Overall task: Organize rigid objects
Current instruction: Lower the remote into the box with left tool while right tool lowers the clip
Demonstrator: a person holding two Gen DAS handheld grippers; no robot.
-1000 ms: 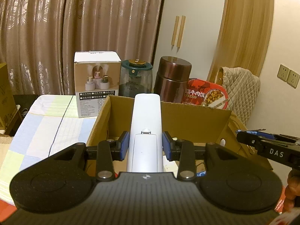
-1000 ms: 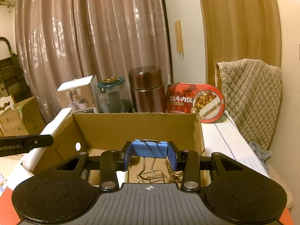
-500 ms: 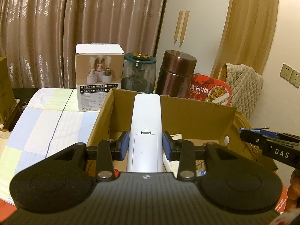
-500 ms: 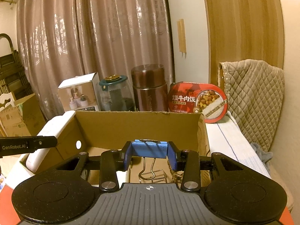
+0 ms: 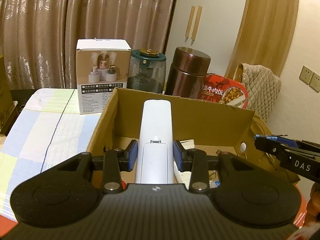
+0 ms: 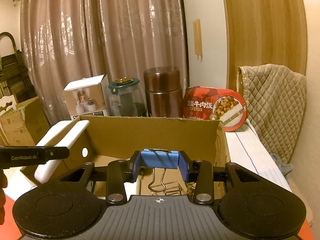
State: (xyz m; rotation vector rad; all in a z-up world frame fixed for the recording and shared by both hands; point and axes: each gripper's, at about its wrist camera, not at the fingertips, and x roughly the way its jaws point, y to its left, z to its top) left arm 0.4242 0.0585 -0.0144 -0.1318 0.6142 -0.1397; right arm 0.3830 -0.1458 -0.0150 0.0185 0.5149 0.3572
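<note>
My left gripper (image 5: 155, 156) is shut on a long white remote control (image 5: 156, 132), held level over the near edge of an open cardboard box (image 5: 212, 118). The remote also shows in the right wrist view (image 6: 60, 140), at the box's left wall. My right gripper (image 6: 159, 165) is shut on a blue binder clip (image 6: 159, 159) with wire handles hanging down, above the box's (image 6: 152, 134) near right side. The right gripper shows in the left wrist view (image 5: 288, 156) at the box's right edge. Small items lie on the box floor, partly hidden.
Behind the box stand a white product carton (image 5: 102, 84), a green-lidded glass jar (image 5: 147, 72), a brown metal canister (image 5: 188, 72) and a red instant-meal bowl (image 5: 224, 94). A checked cloth (image 5: 48, 124) covers the table on the left. A quilted cover (image 6: 274, 108) hangs at the right.
Both grippers have risen a little and moved toward the box, so more of its inside shows. Both grips are unchanged.
</note>
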